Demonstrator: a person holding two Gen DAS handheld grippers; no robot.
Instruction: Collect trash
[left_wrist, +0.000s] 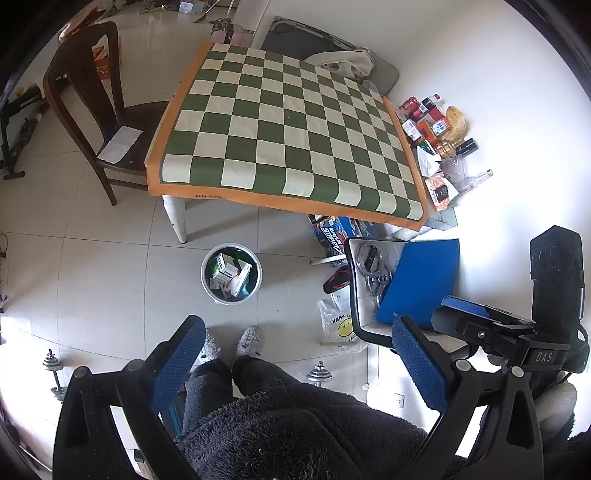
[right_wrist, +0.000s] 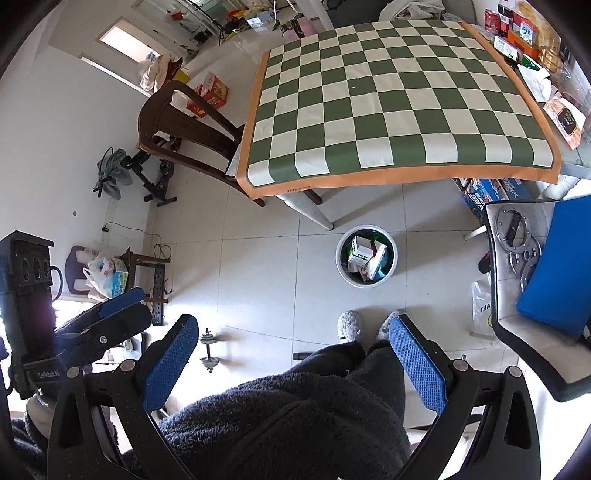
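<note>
A round white trash bin (left_wrist: 231, 274) stands on the tiled floor in front of the table, holding several small boxes and wrappers; it also shows in the right wrist view (right_wrist: 366, 260). My left gripper (left_wrist: 299, 332) is open and empty, held high above the floor over the person's legs. My right gripper (right_wrist: 293, 332) is open and empty at the same height. The right gripper's body shows in the left wrist view (left_wrist: 517, 328), and the left gripper's body in the right wrist view (right_wrist: 92, 325). The checkered tablecloth (left_wrist: 288, 125) has nothing on it.
A pile of packets, boxes and bottles (left_wrist: 439, 144) lies beside the table's far right edge. A dark wooden chair (left_wrist: 110, 110) stands left of the table. A white chair with a blue cushion (left_wrist: 421, 280) is at the right. Dumbbells (left_wrist: 55, 373) and a plastic bag (left_wrist: 340, 325) lie on the floor.
</note>
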